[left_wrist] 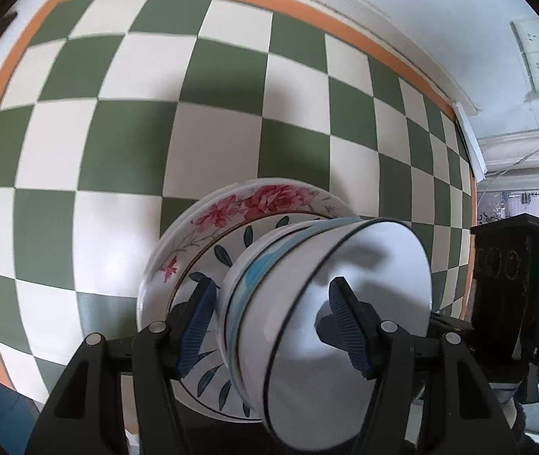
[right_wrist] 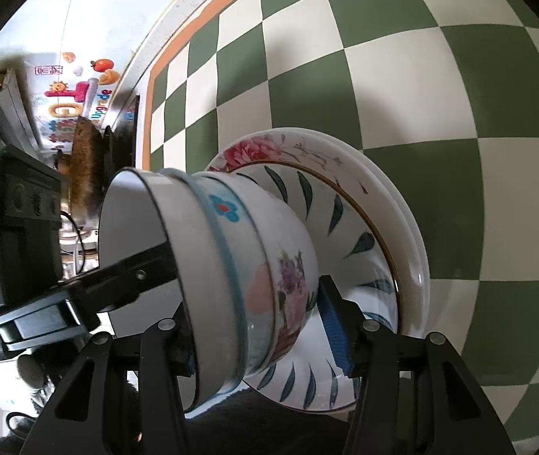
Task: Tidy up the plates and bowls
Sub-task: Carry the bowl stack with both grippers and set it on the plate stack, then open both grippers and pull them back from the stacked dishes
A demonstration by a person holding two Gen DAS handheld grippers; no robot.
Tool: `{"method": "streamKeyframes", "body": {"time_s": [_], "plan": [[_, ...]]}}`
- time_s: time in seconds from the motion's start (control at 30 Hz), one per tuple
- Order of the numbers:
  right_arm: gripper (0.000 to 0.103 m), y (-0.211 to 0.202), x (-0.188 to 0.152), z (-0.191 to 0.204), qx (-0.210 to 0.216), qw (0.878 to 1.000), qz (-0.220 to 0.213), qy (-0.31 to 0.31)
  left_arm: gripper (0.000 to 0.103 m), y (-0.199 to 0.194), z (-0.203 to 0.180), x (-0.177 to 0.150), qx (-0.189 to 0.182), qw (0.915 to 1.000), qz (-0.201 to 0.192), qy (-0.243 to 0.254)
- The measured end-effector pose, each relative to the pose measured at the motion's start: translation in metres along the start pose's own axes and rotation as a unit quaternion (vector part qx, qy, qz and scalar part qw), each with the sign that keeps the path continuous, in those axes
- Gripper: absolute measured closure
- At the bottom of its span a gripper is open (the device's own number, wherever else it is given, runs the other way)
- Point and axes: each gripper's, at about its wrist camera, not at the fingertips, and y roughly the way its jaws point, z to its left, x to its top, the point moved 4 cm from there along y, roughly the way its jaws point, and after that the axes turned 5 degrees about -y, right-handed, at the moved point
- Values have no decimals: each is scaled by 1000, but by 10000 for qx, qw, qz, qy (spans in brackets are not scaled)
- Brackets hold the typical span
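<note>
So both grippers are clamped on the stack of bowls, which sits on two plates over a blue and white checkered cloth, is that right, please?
Not quite: the checkered cloth is green and white with an orange border, as both wrist views show. The rest holds: the left gripper and right gripper each straddle the stack of bowls, nested on the leaf-pattern plate and rose-pattern plate.

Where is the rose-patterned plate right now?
The rose-patterned plate sits at the bottom of the stack, under the leaf-patterned plate and nested bowls, which both grippers, left gripper and right gripper, grasp above the checkered cloth.
</note>
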Motion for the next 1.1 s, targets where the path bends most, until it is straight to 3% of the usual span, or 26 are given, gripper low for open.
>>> {"method": "streamKeyframes", "body": {"time_s": [0.37,0.5,0.57,0.63,0.67,0.8,1.1], "plan": [[48,-58,-14,47,-1057,9892,-622,-803,43,-58,-11,-19,821,9907,-933,548],[48,-76,-29,65,-1417,9818,-822,-966,43,-74,-12,-31,911,9873,-1120,660],[48,-82,-38,72,-1591,9778,-915,-1014,38,-82,-12,-37,951,9850,-1249,716],[39,-91,-50,79,-1728,9740,-1058,-1014,16,-91,-12,-43,1019,9812,-1444,773],[33,-94,-54,82,-1740,9735,-1105,-990,9,-95,-12,-46,1020,9803,-1498,782],[13,-108,-76,93,-1881,9687,-1392,-824,4,-112,-10,-58,1041,9759,-1715,853],[5,-150,-121,118,-2295,9463,-2156,-730,3,-156,-17,-97,1147,9612,-2311,982]]}}
